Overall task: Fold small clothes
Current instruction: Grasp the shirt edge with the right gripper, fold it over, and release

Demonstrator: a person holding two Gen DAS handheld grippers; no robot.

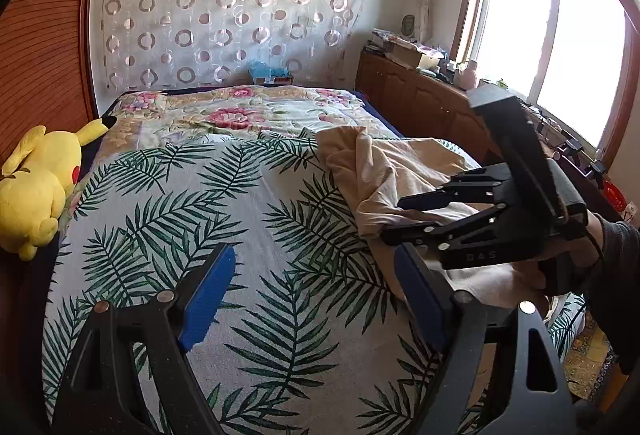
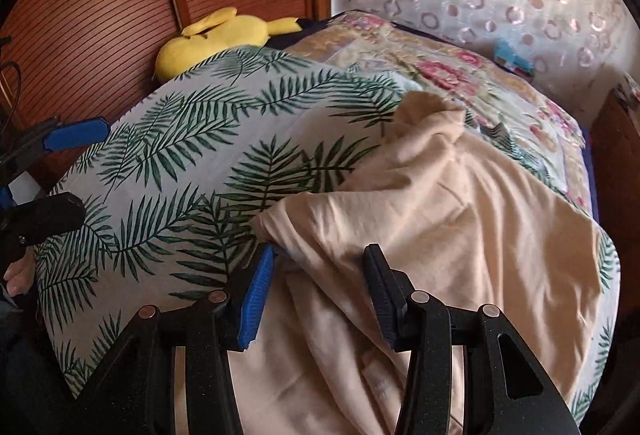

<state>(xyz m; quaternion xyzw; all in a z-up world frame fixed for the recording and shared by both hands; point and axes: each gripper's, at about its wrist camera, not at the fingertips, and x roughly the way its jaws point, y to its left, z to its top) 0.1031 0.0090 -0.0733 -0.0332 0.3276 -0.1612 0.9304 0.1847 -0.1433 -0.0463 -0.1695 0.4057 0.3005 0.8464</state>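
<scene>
Left wrist view, left gripper (image 1: 316, 299): we held its blue-padded fingers (image 1: 208, 299) spread wide over the palm-leaf bedspread (image 1: 192, 211), with nothing between them.
Left wrist view, garment: the beige garment (image 1: 384, 171) lay crumpled on the bed's right side, near the edge.
Left wrist view, right gripper (image 1: 394, 219): we saw it side-on, low over the cloth; its fingers looked parted, though we could not tell from here whether they touched the fabric.
Left wrist view, surroundings: a yellow Pikachu plush (image 1: 40, 187) lay at the left edge, a floral quilt (image 1: 240, 111) beyond, a bright window (image 1: 552, 35) to the right.
Right wrist view, right gripper (image 2: 320, 295): its fingers (image 2: 256, 299) stood apart, straddling a raised ridge of the garment (image 2: 440, 219) without pinching it.
Right wrist view, extra detail: only here did we see the bunched folds up close and the fabric spilling toward us.
Progress: we judged folding barely begun; no neat fold was visible, so spreading flat and every fold remained.
</scene>
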